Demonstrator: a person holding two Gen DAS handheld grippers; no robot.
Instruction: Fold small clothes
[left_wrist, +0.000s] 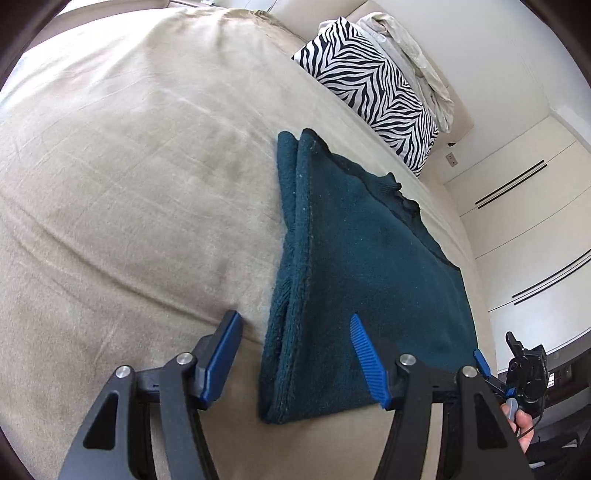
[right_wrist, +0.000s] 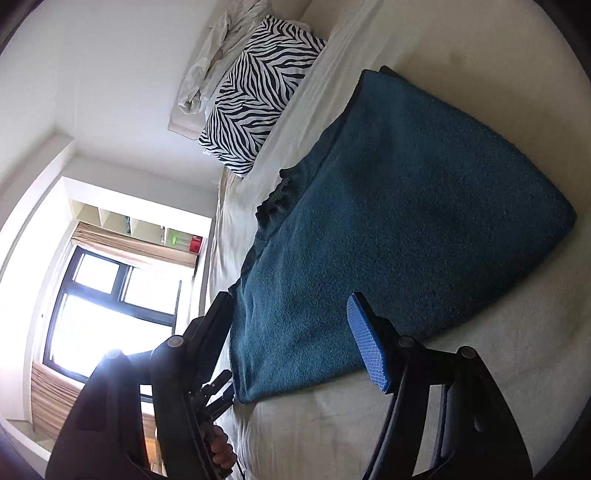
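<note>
A dark teal fleece garment lies folded flat on the beige bed cover. My left gripper is open and empty, its blue pads astride the garment's near left corner, just above it. The garment also shows in the right wrist view. My right gripper is open and empty over the garment's near edge, by the bed's side. The other gripper's tip shows in the left wrist view at the garment's right corner.
A zebra-striped pillow and a crumpled pale sheet lie at the head of the bed. White wardrobe doors stand beyond the bed's far side. A bright window with curtains is beside the bed.
</note>
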